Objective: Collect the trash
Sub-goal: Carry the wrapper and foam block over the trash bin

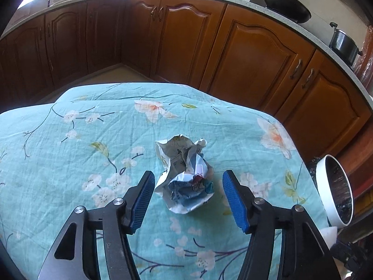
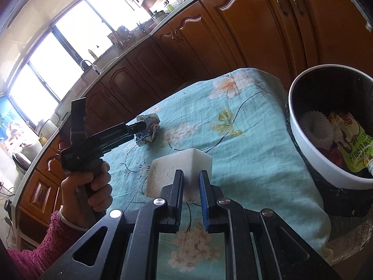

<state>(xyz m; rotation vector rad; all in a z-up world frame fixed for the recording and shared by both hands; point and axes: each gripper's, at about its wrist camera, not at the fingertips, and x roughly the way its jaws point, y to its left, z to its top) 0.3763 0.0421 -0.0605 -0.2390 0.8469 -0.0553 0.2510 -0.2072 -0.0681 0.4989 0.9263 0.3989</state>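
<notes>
L hand-held gripper (image 1: 188, 184): jaws spread wide, blue pads either side of a crumpled paper ball (image 1: 185, 177), not touching it as far as L wrist view shows. Paper ball lies on the counter (image 1: 70, 163), which is covered w/ a teal floral cloth; ball sits approx. mid-counter. In R wrist view the same L hand-held gripper (image 2: 142, 126) is seen from the side, tip at the paper ball (image 2: 148, 129); contact can't be judged from that angle. L hand (image 2: 88, 193) wraps the grip; pink fuzzy sleeve (image 2: 42, 254) at wrist.

R hand-held gripper (image 2: 191, 184): jaws closed in on a white foam block (image 2: 172, 170), pinching its near corner. Block appears lifted or tilted off the cloth; can't tell if its base rests on the counter.

White-rimmed trash bin (image 2: 310, 156) w/ dark inside stands at the counter's R edge, near the foam block. Inside: a white frilled paper cup (image 2: 316, 126) and a green/yellow snack wrapper (image 2: 352, 151), plus other bits too unclear to ID. Bin rim (image 1: 326, 186) also visible at R of L wrist view.

Bkgd: brown wood cabinets (image 1: 244, 53), dark wok (image 1: 286, 7) and pot (image 1: 345, 44) on the far worktop.
</notes>
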